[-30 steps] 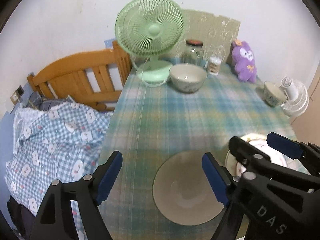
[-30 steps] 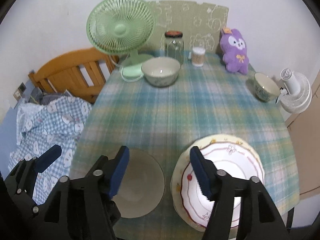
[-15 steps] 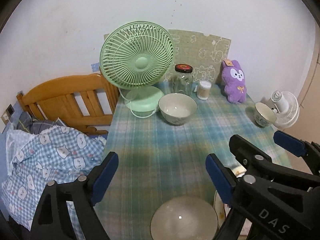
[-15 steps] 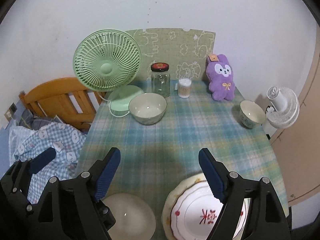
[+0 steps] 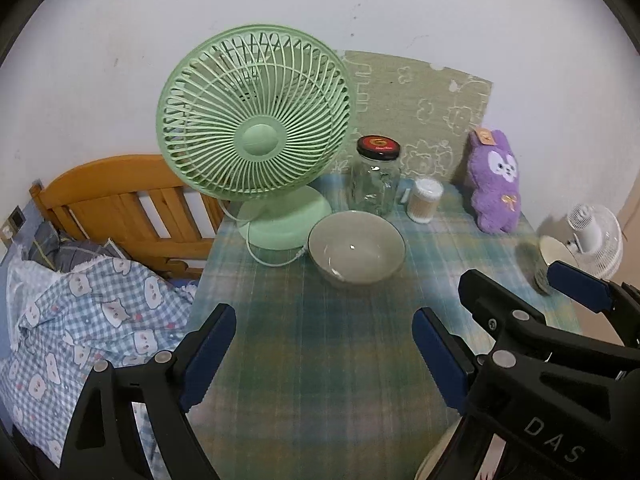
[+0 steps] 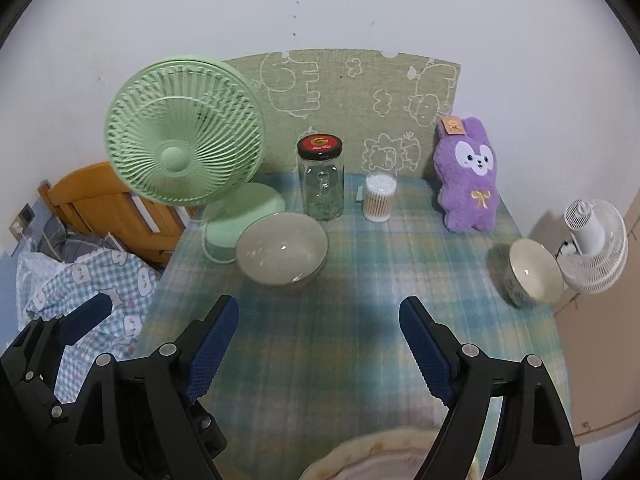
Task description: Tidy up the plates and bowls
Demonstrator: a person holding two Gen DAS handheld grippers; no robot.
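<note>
Hovering, both grippers (image 5: 324, 354) (image 6: 318, 344) released, right one widening, empty; 2 bowls (image 6: 282, 254) (image 6: 532, 272) unstacked; plates (image 6: 372, 458) stacked near.

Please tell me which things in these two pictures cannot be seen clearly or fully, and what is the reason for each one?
- Plate: right wrist view, cut off by the bottom edge; its pattern is unreadable.
- Small bowl: left wrist view, partly hidden behind the right gripper; its outside is blurred.
- Jar: lid label too small to read in either view.
- Bedding: left wrist view, partly covered by the left gripper.
</note>
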